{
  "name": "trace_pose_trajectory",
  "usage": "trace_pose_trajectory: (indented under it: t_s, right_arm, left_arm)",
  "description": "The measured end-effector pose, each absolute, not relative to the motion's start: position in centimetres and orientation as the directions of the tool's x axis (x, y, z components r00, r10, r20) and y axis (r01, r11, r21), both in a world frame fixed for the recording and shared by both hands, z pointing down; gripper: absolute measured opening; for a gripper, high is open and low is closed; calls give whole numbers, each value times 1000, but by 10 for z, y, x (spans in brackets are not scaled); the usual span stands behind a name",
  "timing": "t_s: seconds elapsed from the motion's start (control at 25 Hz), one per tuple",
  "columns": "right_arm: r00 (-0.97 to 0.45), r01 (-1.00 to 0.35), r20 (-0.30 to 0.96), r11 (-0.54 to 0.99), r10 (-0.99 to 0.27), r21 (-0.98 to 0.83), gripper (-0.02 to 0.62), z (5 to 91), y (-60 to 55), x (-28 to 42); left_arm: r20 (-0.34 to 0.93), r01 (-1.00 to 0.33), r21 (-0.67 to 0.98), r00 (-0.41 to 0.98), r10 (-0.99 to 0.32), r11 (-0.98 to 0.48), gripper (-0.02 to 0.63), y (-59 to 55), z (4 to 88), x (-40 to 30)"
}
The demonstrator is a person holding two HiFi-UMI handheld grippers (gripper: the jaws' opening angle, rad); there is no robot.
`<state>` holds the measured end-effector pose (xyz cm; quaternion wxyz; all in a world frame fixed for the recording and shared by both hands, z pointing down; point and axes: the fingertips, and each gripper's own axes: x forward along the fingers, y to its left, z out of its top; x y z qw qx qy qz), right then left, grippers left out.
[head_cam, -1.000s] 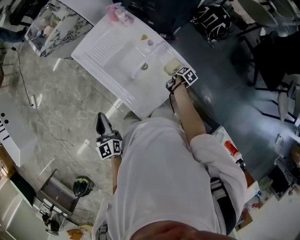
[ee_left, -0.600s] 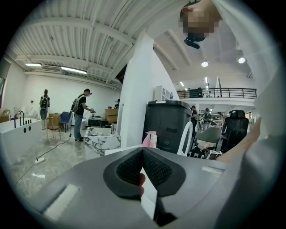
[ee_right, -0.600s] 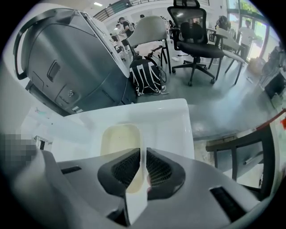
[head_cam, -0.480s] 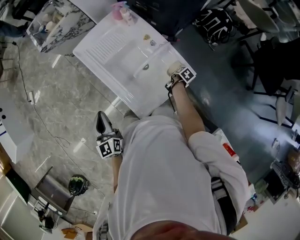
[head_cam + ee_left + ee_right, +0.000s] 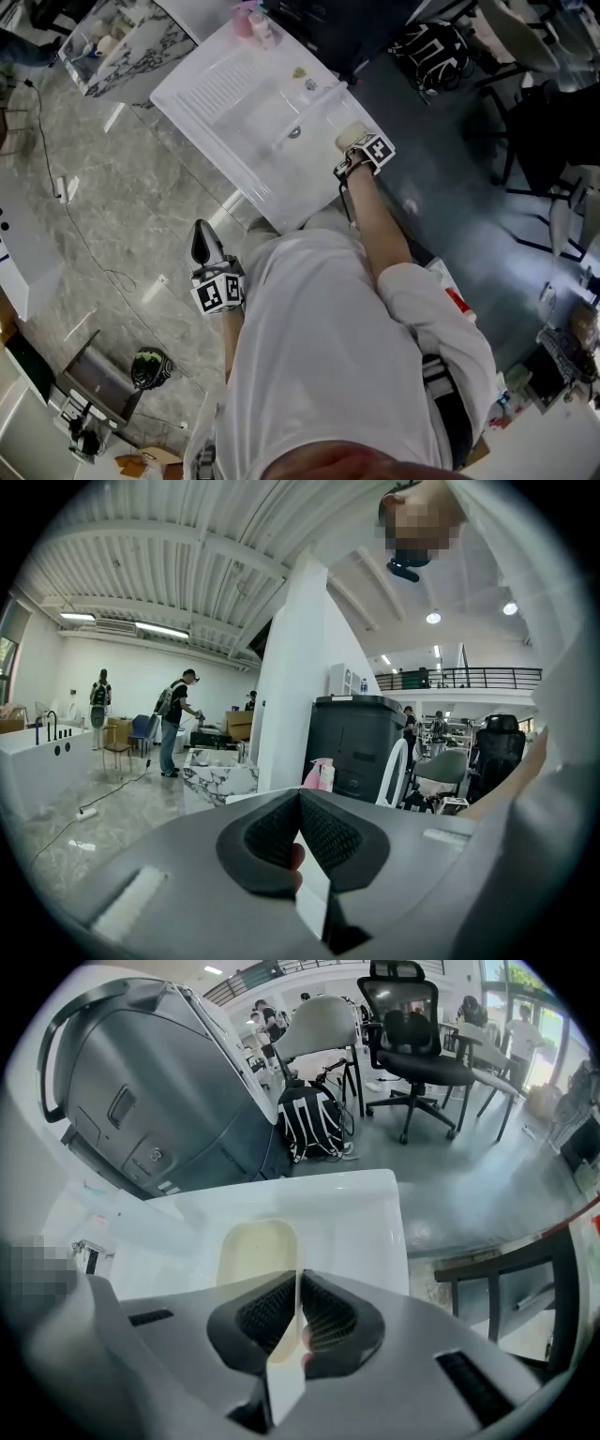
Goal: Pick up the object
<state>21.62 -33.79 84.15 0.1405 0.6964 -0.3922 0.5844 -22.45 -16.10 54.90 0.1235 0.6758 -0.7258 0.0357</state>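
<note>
The right tool (image 5: 298, 1283) has its jaws together on the near rim of the dish (image 5: 255, 1246): a cream strip of it shows in the slit between them, and the rest of it lies straight ahead. In the head view this tool (image 5: 357, 148) sits at the bench's near right corner with the dish (image 5: 349, 134) touching its tip. The dish rests in a shallow hollow of the white bench (image 5: 361, 1208). Left of the tool, on the same bench (image 5: 220, 112), come the basin and then a ribbed drainboard. At the corner farthest from the tool stands a pink bottle (image 5: 246, 19). Beyond the bench, ahead and to the left of the tool, rises a grey bin (image 5: 159, 1082). Ahead of the tool lies a black backpack (image 5: 314, 1119), and farther on, to the right, stands an office chair (image 5: 417, 1044).

The left tool (image 5: 298, 803) is closed too, its pads meeting with nothing between them. It hangs by the person's left side (image 5: 199, 236), well apart from the bench, over the marble floor (image 5: 122, 206). Ahead of it are the pink bottle (image 5: 319, 773), a white pillar (image 5: 300, 667) and a black bin (image 5: 361, 747); people stand far off to its left.
</note>
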Motion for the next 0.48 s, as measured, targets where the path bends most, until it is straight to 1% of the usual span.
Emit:
trace_pose_trajectory:
  t_s: [0.28,0.48]
  right_arm:
    - [-45,-708,902,-624,-429,-332,21,831,-336,208]
    - [-101,-715,874,-577,-475,-396,21,815,-335,197]
  left_arm:
    - [211,-991,124,-30,-977,57,0,-163,546,-220]
    - [199,-993,119,15,-980,9,0,-168,542,-212]
